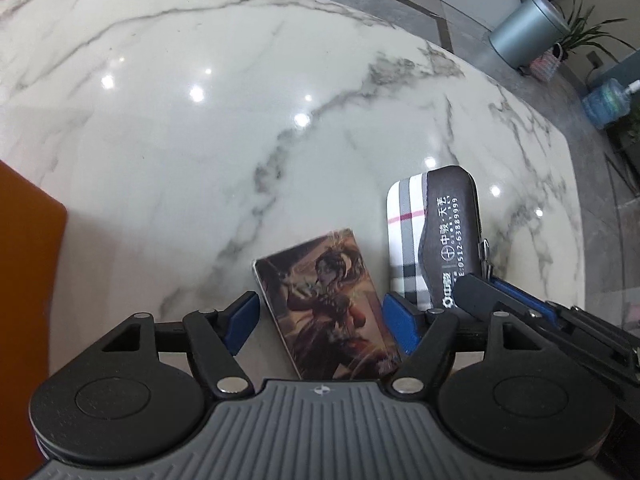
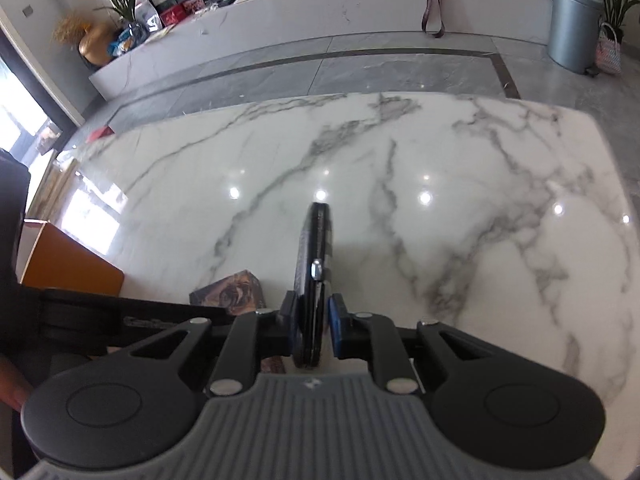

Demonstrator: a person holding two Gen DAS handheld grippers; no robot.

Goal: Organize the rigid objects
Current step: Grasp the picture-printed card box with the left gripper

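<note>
White marble counter (image 2: pixel 440 168) with grey veining fills both views, with grey floor tiles, a low white ledge and a grey bin (image 2: pixel 574 20) beyond its far edge. I hold a flat case (image 2: pixel 314 264), dark on one face and plaid on the other, in my right gripper (image 2: pixel 312 320), whose blue pads are pinching its near end. In the right wrist view the case stands on edge, long axis running from 6 to 12 o'clock, clear of the marble as far as I can judge. In the left wrist view the same case (image 1: pixel 434 236) shows its printed face at 2 o'clock from my left gripper (image 1: pixel 320 312). That gripper is spread, holding nothing. An illustrated card box (image 1: pixel 328 304) lies flat on the counter between its pads, long axis tipped slightly toward 11 o'clock, with a clear gap on the left pad's side; whether it touches the right pad I cannot tell. An orange box (image 1: pixel 28 264) stands at 9 o'clock, well apart, and appears to be the likely container.

My left gripper is the nearer to the card box, and I judge a simple closing would take it across its short width. Open marble lies from 10 to 1 o'clock, so travel is unobstructed there. My two grippers sit just beside each other at 3 o'clock, the tightest clearance here. The counter's far and right edges are well apart from both items.
</note>
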